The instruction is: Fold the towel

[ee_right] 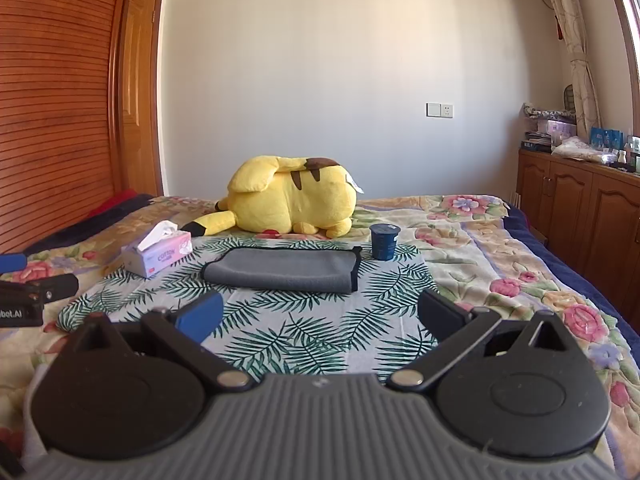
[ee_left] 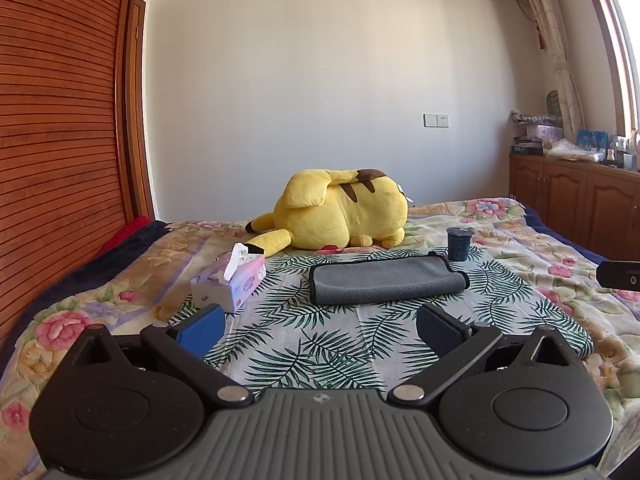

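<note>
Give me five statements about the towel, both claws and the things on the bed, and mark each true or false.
1. The grey microfibre towel lies folded on the palm-leaf print cloth. True.
2. The left claw grips the towel's edge. False: its fingers are spread and it holds nothing, short of the towel.
3. The dark blue plastic cup stands upright beside the towel's right end. True.
4. The pink tissue box sits on top of the towel. False: it lies on the bed to the towel's left, apart from it.
5. The right claw is shut. False: it is open and empty.
</note>
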Available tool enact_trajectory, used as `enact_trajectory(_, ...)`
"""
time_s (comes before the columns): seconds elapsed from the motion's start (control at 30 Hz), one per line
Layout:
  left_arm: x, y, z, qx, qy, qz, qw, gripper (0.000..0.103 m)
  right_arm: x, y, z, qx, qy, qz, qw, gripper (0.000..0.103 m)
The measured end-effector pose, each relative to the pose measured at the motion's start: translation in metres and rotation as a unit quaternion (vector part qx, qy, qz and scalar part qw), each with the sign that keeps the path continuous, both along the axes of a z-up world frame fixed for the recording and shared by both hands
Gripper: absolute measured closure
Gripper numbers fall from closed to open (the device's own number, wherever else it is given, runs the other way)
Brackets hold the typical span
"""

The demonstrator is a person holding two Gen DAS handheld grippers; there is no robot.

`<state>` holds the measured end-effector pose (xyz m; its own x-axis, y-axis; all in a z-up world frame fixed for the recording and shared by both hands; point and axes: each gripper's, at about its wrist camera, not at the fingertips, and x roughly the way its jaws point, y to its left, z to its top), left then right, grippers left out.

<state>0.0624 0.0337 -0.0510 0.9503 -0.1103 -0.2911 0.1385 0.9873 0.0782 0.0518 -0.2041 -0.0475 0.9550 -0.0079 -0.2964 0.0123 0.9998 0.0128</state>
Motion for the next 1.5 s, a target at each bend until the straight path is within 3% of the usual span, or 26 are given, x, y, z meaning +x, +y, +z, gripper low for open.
enact_trajectory(1.5,-0.0004,-0.0006,0.0009,0.001,-0.001,-0.001,1.0,0.016,-0.0005,-0.0027,0.0002,-0.001,-0.001,-0.002,1.0,0.0)
